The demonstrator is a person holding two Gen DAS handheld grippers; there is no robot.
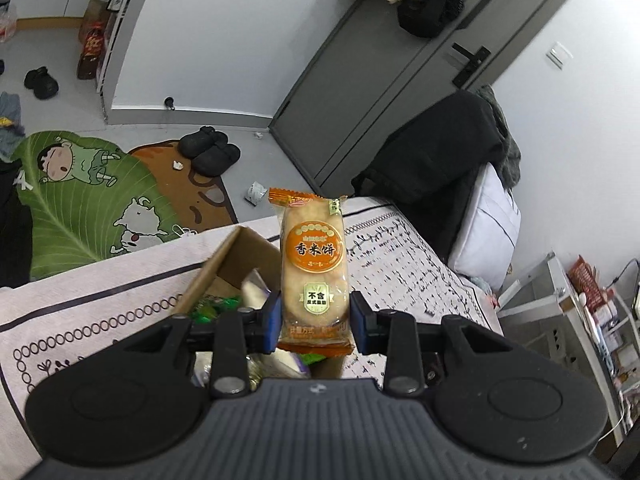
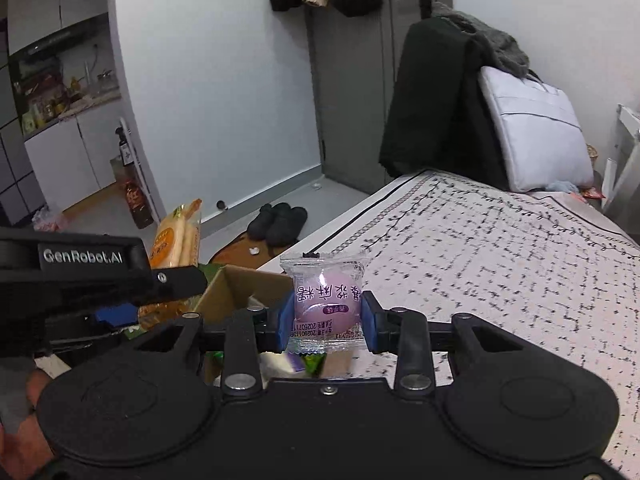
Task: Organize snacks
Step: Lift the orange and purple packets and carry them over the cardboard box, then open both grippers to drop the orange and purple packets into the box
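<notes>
orange rice cracker pack (image 1: 313, 268) upright in left claw (image 1: 315, 319) | right claw (image 2: 325, 320) grips purple mochi (image 2: 325, 304)

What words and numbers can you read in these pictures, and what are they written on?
"香米饼": big letters on the orange rice cracker packet, held in the left tongs.
"不含": on the packet's green-gold badge; the smaller lines are too blurred.
"GenRobot.AI": on the black body of the left tongs.
Purple mochi packet, in the right tongs: its big characters are upside down and unclear; a printed number starts "2026", the rest is blurred.
</notes>
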